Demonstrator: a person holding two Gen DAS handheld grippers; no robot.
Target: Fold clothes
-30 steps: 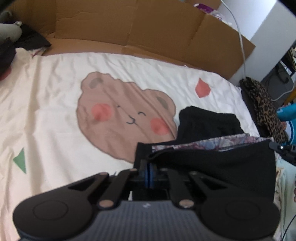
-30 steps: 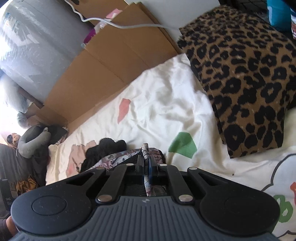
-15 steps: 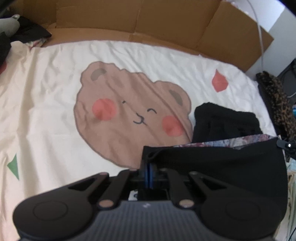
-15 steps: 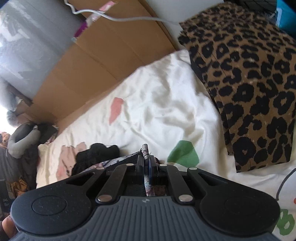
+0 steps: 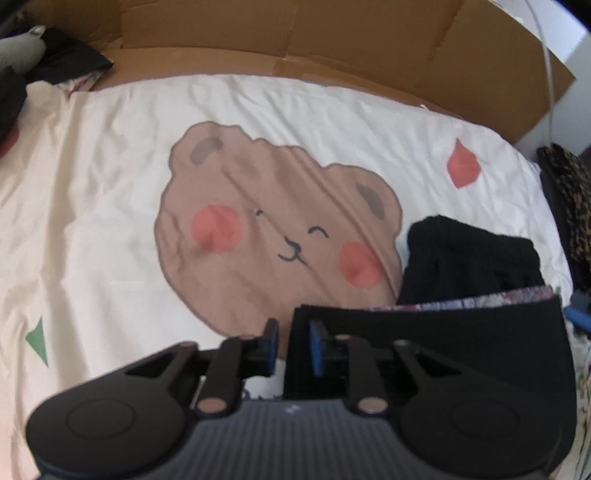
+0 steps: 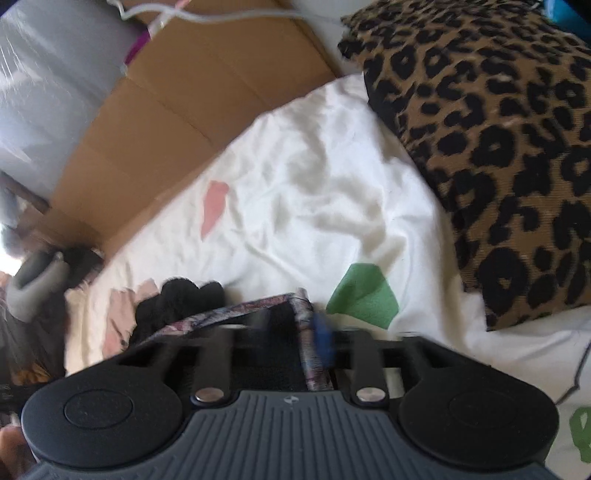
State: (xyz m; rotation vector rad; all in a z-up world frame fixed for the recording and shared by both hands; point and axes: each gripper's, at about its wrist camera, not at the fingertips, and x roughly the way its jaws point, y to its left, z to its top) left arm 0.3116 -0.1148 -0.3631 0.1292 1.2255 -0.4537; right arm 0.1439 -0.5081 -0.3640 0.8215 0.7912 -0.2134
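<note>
As both of my tools sit low over the bed, their jaws are spreading, which I judge to be the letting-go that sets a fold down. Nearest me, my left gripper (image 5: 290, 341) has its blue pads parted, and the corner of the black garment (image 5: 424, 343) stands in the gap, loose, no pad pressing it. That cloth looks thick and matte, its top edge straight, with a thin flowered lining (image 5: 480, 300) showing along it, so the fold has turned the inside up. My right gripper (image 6: 291, 325) is widening too; the view is blurred, but the flowered hem runs between its fingers, and I cannot see a pad pinching it. Holding the two ends of one edge, I judge, is what kept it taut and square. At about one o'clock in the left view, just beyond the fold, the rest of the garment bunches in a soft black heap. Beyond lies the sheet (image 5: 110, 184), pale, creased cotton with a brown bear print (image 5: 273, 229). Farther still, stiff cardboard (image 5: 295, 33) lines the bed's far side, and in the right view a ribbed leopard cushion (image 6: 498, 147) lies at two o'clock.
</note>
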